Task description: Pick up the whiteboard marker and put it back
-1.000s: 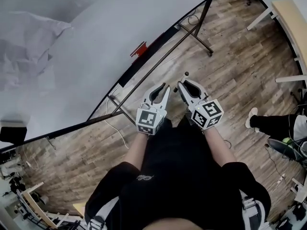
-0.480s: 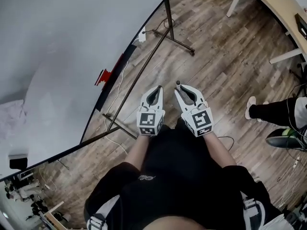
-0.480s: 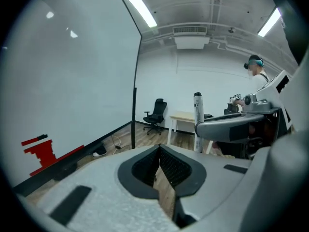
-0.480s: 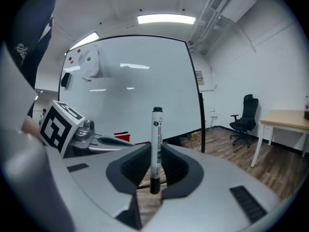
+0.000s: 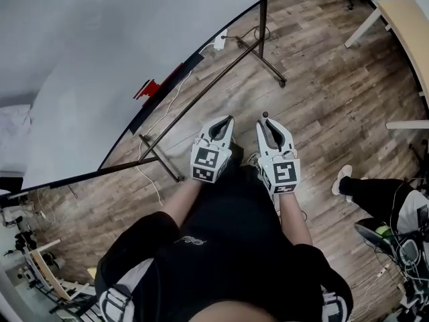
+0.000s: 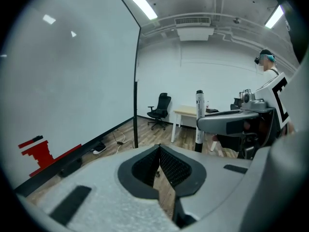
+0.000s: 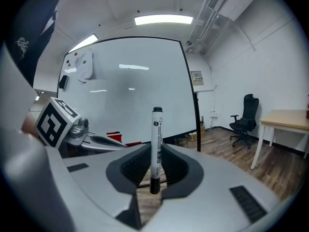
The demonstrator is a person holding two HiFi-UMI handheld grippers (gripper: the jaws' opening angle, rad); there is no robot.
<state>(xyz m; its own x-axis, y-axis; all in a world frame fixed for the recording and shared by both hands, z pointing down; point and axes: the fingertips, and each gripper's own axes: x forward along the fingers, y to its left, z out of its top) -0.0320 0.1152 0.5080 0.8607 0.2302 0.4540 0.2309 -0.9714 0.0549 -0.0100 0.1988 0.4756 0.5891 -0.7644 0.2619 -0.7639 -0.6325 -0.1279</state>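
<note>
A white whiteboard marker [image 7: 156,144] with black ends stands upright between the pads of my right gripper [image 7: 153,154], which is shut on its lower half. In the head view the marker's black tip [image 5: 264,115] sticks up at the front of the right gripper [image 5: 268,125]. My left gripper [image 5: 224,123] is held close beside it on the left, over the wooden floor. Its pads meet with nothing between them [image 6: 159,151]. From the left gripper view the marker [image 6: 199,120] shows to the right. The whiteboard [image 5: 100,59] stands to the left, with a red item [image 5: 149,88] at its lower edge.
The whiteboard's black stand legs [image 5: 267,52] and a cable with a white power strip [image 5: 220,41] cross the floor ahead. A light wooden table [image 5: 405,22] is at the upper right. Another person's leg and shoe [image 5: 355,183] are at the right. An office chair [image 6: 161,110] stands far off.
Both grippers have travelled together along the whiteboard, so the board's right end and stand leg now lie ahead. The right gripper has rolled a little. The marker stays in its grip.
</note>
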